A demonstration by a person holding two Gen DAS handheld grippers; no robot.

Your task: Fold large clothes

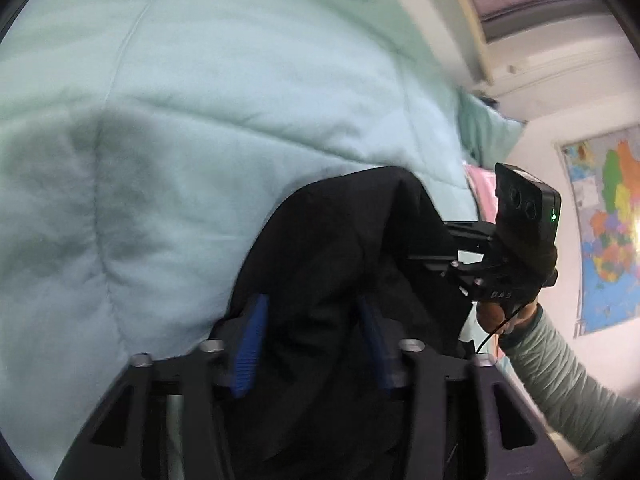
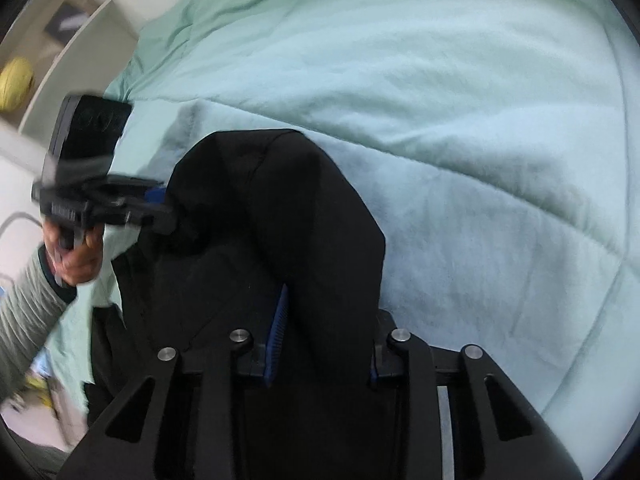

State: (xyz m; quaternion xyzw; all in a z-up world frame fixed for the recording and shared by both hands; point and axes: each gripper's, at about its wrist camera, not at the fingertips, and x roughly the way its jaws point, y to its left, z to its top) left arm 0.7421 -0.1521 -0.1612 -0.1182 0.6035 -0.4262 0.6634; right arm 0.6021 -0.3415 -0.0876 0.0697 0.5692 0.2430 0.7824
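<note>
A black garment [image 1: 340, 248] hangs bunched between both grippers, lifted above a pale green quilt [image 1: 224, 92]. My left gripper [image 1: 312, 320] has its blue pads [image 1: 250, 344] closed on a thick fold of the cloth. In the right wrist view the same garment [image 2: 280, 208] drapes over my right gripper [image 2: 324, 320], which is shut on it; one blue pad [image 2: 278, 332] shows. The right gripper's body [image 1: 516, 248] shows at the garment's right edge, and the left gripper's body [image 2: 104, 200] at its left edge.
The green quilt [image 2: 460, 100] covers the bed beneath. A coloured map [image 1: 604, 232] hangs on the wall at right. A white shelf [image 2: 76, 60] with a yellow object [image 2: 16, 82] stands at upper left. A pink cloth [image 1: 482, 188] lies by the bed's edge.
</note>
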